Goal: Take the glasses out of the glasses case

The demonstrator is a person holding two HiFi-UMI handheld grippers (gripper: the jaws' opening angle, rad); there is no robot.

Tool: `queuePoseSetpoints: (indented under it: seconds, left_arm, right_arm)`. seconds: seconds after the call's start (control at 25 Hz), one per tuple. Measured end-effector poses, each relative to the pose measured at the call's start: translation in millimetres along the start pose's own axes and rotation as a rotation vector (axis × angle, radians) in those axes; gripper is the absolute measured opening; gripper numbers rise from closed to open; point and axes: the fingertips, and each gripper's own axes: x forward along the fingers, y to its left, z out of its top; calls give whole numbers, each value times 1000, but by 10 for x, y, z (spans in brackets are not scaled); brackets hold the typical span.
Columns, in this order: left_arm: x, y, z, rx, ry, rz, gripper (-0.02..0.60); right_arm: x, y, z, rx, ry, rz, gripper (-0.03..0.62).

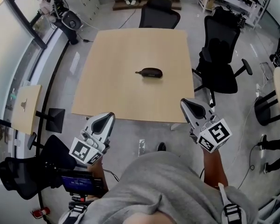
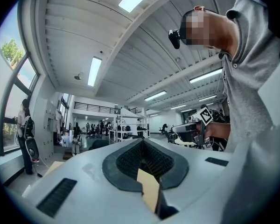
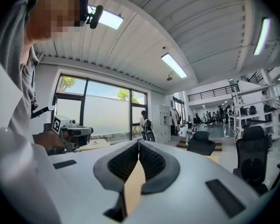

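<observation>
In the head view a dark, closed glasses case (image 1: 150,73) lies near the middle of the light wooden table (image 1: 130,97). The glasses themselves do not show. My left gripper (image 1: 109,116) hovers at the table's near edge on the left, short of the case, with its jaws together and nothing between them. My right gripper (image 1: 185,102) is held off the near right corner, also shut and empty. The left gripper view looks level along my shut left gripper (image 2: 142,141) into the room; the right gripper view does the same along my right gripper (image 3: 138,143). The case shows in neither.
Black office chairs stand at the table's far side (image 1: 159,14) and right side (image 1: 221,55). A small side table (image 1: 26,104) and another chair (image 1: 18,172) are at the left. A person (image 1: 45,2) stands far off by the window.
</observation>
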Motion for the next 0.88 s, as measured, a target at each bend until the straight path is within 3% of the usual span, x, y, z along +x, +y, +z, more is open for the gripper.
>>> queuePoseSetpoints:
  seconds: [0.36,0.6,0.88]
  left_arm:
    - [701,84,-99,6,22,18,6]
    - [980,278,-264,-8,48,-2,5]
    - [1510,736,-435,-19,17,-87,5]
  right_arm:
    - [222,-688,-86,12,-5,51,8]
    - [387,-942,-264,49,25,37,8]
    - [699,-1254,-263,29,28,-22,8]
